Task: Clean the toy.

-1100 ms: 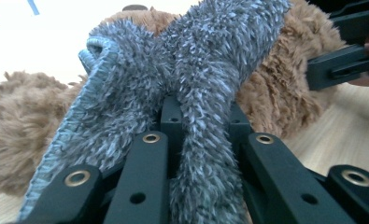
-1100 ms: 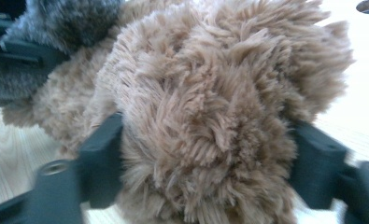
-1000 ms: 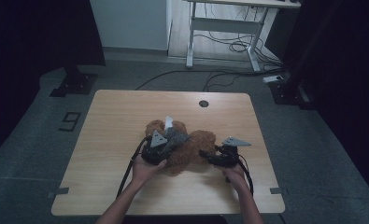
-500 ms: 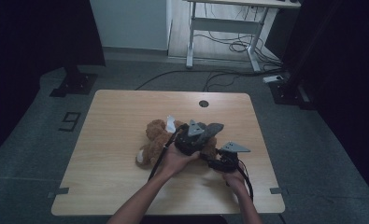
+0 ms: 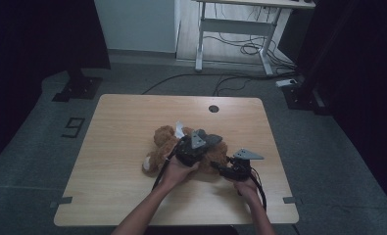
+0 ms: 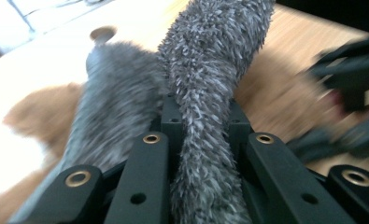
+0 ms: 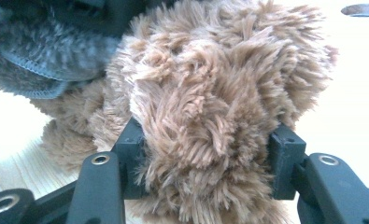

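Jaws of the left gripper [image 6: 198, 154] are pinched tight on a strip of grey fuzzy fabric [image 6: 210, 93], which runs up between them and drapes over the brown plush toy [image 5: 169, 144]. Those of the right gripper [image 7: 205, 163] stand about half open with a thick brown plush limb [image 7: 210, 107] between them, and they have just been closing on it; the pile bulges against both pads, so I take it as held.

The toy lies near the middle of the worktop [image 5: 112, 196], slightly toward the person's side, with both hands [image 5: 179, 171] at its right end and a small white tag [image 5: 180, 128] sticking up behind it.

Judging from this, the main risk is the grey fabric slipping out. It is thin and furry, and the grip is on a narrow fold, so a sharp pull could strip it free or stretch a seam. The right grip squeezes only soft stuffing, so the limb could compress and slide out, letting the toy twist or drag across the wood. With the two grippers so close, their bodies or trailing cables could also foul each other.
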`<control>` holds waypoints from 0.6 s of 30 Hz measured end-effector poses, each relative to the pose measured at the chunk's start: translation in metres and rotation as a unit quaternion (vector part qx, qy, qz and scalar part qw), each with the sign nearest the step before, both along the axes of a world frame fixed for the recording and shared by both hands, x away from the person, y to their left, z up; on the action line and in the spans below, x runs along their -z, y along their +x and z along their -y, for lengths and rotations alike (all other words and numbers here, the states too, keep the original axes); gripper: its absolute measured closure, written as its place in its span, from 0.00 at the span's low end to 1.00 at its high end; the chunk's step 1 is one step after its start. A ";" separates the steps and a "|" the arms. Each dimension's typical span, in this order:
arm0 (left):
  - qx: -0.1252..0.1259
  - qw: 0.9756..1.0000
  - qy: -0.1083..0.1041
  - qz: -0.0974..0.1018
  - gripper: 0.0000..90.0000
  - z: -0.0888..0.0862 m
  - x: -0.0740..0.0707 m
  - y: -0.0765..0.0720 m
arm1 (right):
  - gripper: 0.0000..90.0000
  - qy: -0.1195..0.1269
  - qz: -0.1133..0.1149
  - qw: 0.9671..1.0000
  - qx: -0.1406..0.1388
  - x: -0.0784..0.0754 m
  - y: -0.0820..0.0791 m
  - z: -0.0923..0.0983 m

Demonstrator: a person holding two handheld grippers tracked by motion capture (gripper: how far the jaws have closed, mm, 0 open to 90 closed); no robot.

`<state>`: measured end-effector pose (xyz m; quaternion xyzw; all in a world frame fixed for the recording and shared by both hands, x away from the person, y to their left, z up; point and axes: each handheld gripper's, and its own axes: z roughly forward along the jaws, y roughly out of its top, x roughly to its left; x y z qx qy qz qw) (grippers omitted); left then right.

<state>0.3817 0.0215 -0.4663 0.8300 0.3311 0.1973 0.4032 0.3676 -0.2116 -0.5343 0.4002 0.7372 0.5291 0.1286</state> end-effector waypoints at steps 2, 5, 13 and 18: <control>0.001 0.999 -0.035 -0.016 0.85 -0.017 0.003 0.000 | 0.50 0.002 0.000 1.000 -0.003 0.000 0.000 0.000; -0.006 0.999 -0.039 -0.007 0.85 -0.034 -0.001 -0.005 | 0.50 0.003 0.000 1.000 -0.004 0.000 0.001 0.001; -0.065 0.995 -0.067 -0.020 0.85 -0.090 0.000 0.001 | 0.50 0.009 -0.002 1.000 -0.002 0.001 0.001 0.001; -0.092 0.993 -0.071 -0.031 0.85 -0.111 0.008 0.003 | 0.50 0.009 -0.002 1.000 -0.002 0.001 0.001 0.001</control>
